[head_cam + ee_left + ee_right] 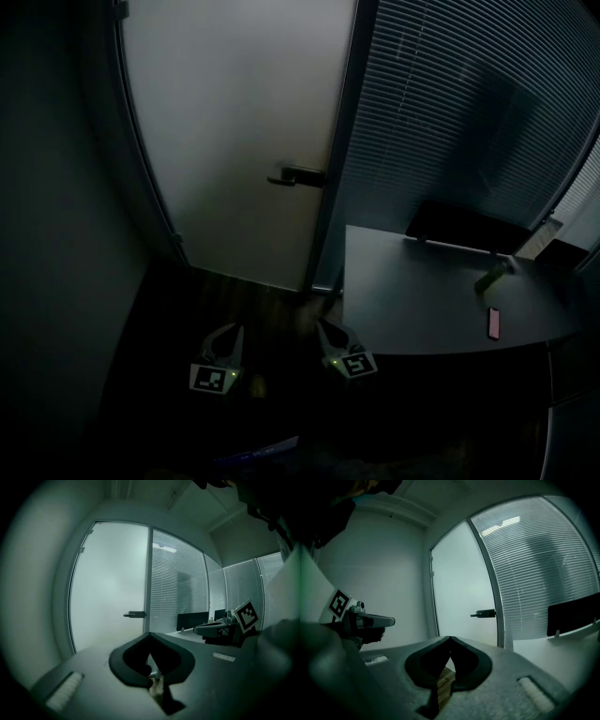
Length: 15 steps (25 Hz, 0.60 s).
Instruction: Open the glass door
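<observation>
Near to far. At 6 o'clock in the head view, the left gripper point(228, 331) and the right gripper point(327, 328) are held side by side, the fingers of each pressed together on nothing. At 3 o'clock the desk point(422, 300) is seen. Farthest, toward 12 o'clock, the glass door point(234, 141) is shown shut, its handle point(298, 176) untouched and well apart from both grippers. The whole task is judged outstanding: reach, press, swing.
</observation>
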Each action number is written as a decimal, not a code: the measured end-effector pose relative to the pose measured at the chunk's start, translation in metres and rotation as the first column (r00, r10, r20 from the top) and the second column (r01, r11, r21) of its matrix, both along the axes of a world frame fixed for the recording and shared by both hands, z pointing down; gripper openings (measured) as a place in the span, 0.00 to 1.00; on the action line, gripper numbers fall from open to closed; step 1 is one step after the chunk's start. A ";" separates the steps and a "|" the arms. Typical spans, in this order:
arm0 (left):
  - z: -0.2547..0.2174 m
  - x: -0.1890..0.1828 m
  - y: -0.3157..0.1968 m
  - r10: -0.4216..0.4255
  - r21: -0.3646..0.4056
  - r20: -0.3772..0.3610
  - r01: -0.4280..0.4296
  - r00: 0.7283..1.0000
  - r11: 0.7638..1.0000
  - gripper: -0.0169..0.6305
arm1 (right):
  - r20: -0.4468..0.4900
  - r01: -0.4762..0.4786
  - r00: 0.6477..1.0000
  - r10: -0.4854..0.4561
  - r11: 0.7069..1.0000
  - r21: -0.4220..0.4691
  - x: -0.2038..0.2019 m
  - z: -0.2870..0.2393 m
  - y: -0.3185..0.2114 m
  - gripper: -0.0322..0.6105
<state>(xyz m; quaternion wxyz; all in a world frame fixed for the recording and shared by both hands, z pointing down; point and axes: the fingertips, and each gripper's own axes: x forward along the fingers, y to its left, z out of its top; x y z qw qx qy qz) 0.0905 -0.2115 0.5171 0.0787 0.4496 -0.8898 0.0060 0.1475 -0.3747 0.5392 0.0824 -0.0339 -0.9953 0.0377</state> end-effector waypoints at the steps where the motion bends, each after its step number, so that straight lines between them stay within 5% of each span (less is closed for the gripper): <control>1: -0.003 -0.011 -0.002 0.007 -0.002 0.001 -0.007 1.000 1.000 0.03 | 0.001 -0.010 1.000 0.010 1.000 -0.003 -0.009 -0.003 -0.002 0.05; 15: -0.033 -0.175 -0.058 0.179 -0.030 -0.002 -0.179 0.984 0.983 0.03 | -0.001 -0.181 0.983 0.181 0.983 -0.022 -0.146 -0.032 -0.046 0.05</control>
